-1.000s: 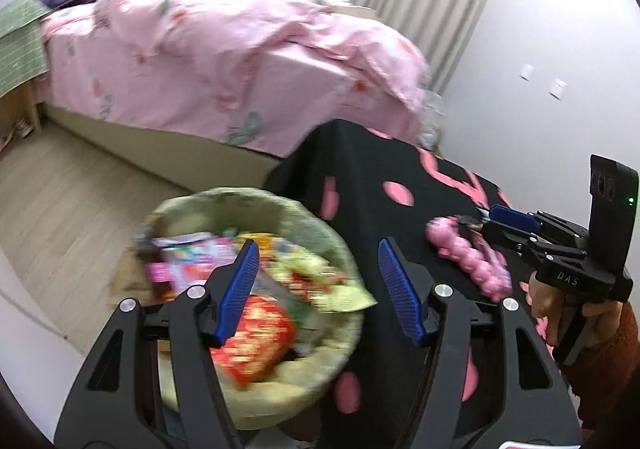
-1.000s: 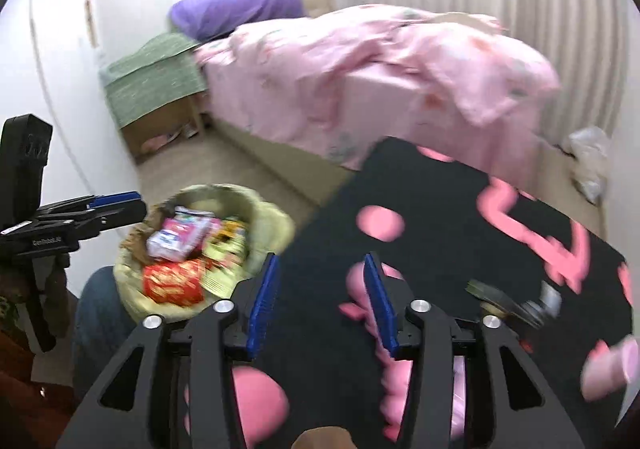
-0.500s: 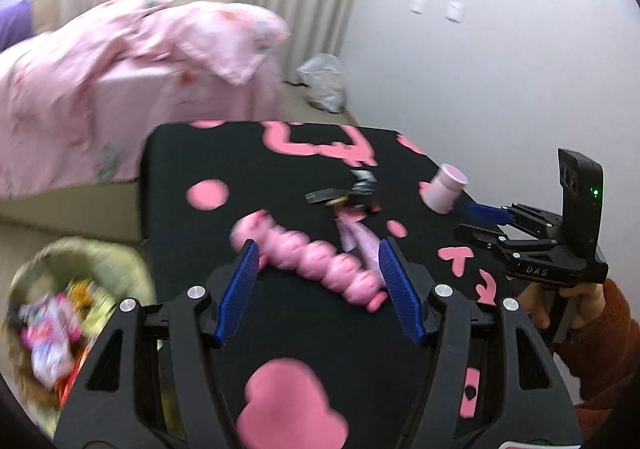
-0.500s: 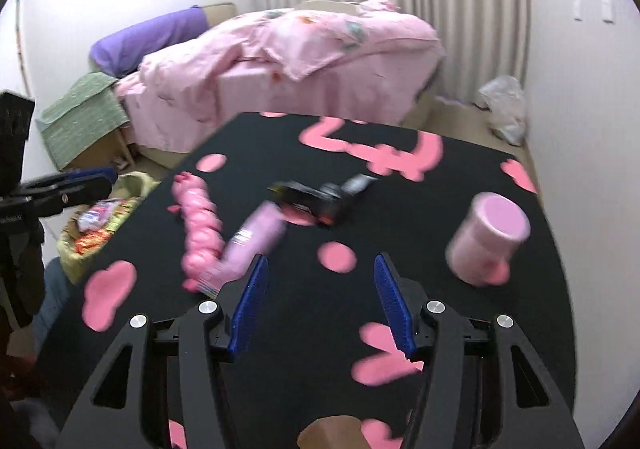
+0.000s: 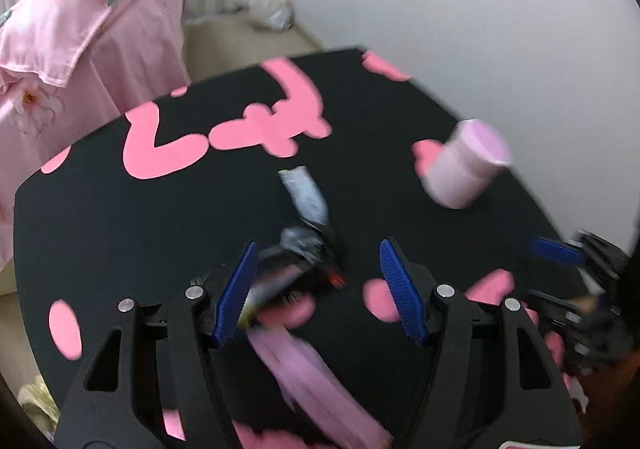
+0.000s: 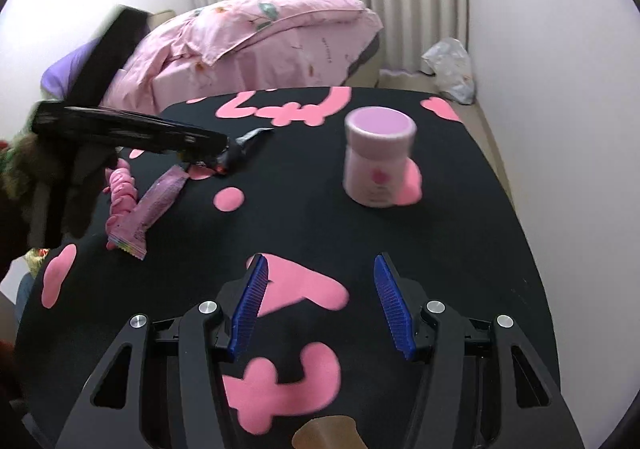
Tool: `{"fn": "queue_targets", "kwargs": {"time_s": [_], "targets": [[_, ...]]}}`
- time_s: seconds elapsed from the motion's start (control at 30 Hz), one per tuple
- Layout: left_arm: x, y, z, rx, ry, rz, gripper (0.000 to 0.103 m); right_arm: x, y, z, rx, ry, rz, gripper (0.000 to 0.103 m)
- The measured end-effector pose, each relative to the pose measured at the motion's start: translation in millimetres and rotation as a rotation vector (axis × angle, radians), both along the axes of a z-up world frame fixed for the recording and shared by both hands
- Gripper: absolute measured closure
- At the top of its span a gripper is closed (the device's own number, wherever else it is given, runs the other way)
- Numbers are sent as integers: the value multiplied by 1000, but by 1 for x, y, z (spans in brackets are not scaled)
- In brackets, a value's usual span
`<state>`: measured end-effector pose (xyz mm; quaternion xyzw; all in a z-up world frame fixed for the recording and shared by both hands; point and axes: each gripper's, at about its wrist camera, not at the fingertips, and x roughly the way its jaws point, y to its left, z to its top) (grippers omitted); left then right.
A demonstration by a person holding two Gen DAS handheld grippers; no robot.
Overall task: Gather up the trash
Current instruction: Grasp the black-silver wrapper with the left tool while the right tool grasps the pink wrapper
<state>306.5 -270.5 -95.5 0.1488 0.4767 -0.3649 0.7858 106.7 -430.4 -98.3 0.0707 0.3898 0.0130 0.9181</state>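
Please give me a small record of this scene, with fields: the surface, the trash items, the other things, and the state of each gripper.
surface: black table with pink shapes
trash: dark crumpled wrapper, just ahead of the left gripper; pink snack packet, lying flat
other: pink jar, upright; pink beaded toy
left gripper: open, holds nothing, over the dark wrapper
right gripper: open, holds nothing, above bare table
background: bed with pink quilt
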Motion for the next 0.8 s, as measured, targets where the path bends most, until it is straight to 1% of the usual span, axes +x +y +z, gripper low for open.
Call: {"fn": "queue_targets", "kwargs": {"time_s": [0.07,0.13,0.17,0.2,0.27,0.4,0.47,0.6,0.73,0.77,0.8], "targets": [[9,-11,-12,64,6,-1,43,-6,-10,-2,28,-3,-26,50],[10,-13,-16,79,3,4,46,-11,-16,-4,49,-5,-43,50],[9,-12,-15,74,5,10,60,-13,-19,-6,59,-5,-51,50],[8,-12,-15,74,5,16,71,-14,-21,-7,64,-4,-57,50],[5,-9,-14,63,-6,26,72,-14,-22,-10,69,1,-64,50],[-9,2,-3,-4,-32,40,73,-10,-15,-12,55,7,-47,50],[-22,11,9,-56,-47,49,73,-10,-9,-11,34,10,-28,50],[-51,27,33,-109,-86,59,72,-8,2,-11,1,21,3,50],[-77,53,50,-177,-102,103,72,-6,11,-10,-19,31,3,50],[-87,68,53,-193,-106,134,72,-5,15,-9,-30,36,5,50],[-93,78,53,-192,-110,157,72,-3,20,-7,-37,36,12,50]]}}
